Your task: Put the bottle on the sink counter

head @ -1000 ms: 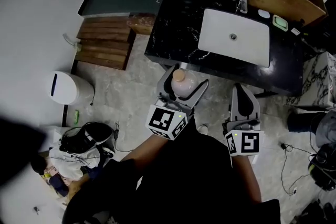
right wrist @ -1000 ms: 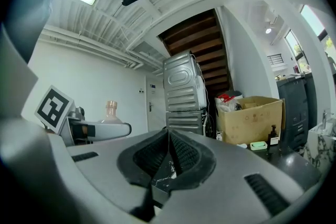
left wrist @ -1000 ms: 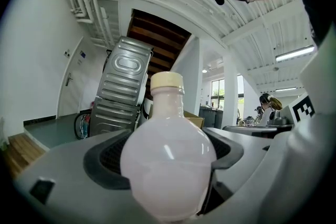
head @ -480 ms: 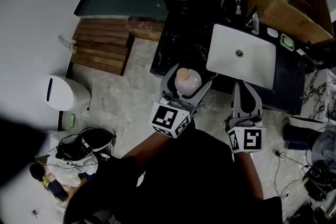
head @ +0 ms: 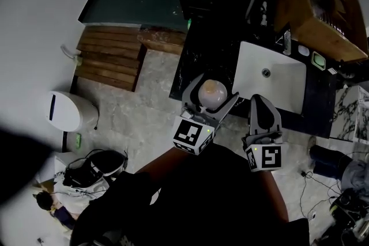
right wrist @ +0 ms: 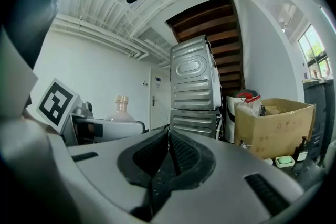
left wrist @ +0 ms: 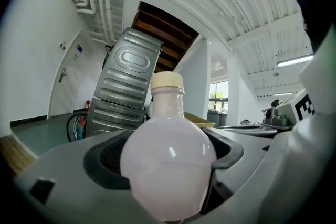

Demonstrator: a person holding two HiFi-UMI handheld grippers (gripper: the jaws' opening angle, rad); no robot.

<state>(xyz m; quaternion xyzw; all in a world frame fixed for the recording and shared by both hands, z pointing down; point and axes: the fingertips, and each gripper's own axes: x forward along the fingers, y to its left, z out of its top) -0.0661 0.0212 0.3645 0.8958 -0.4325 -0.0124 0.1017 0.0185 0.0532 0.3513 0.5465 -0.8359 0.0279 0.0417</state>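
The black stone tabletop (head: pixel 203 57) carries a white basin (head: pixel 253 80) set into its right half, with a cardboard box (head: pixel 323 14) beyond it, so bare landing surface is limited to the strip left of the basin. The left claw (head: pixel 212 89) is closed on the bottle (head: pixel 212 94), its pads bearing on the round, pale belly; the left gripper view shows the neck and cream cap (left wrist: pixel 167 80) upright. The right claw (head: pixel 260 105) hangs just beside it, jaws together with nothing between them. From the head view the bottle sits over the tabletop's near edge, close to the basin's left rim; how high above the surface it is cannot be judged. Principal risk: release too near that front edge would let the bottle tip off to the floor. Second risk: drifting right would set it on the basin rim, from which it would likely slide into the bowl. Third: the grip is on a curved, smooth belly, so any knock of the base against the stone could rotate the bottle between the pads. The base is not visible; if narrow, a tilted set-down could topple it.
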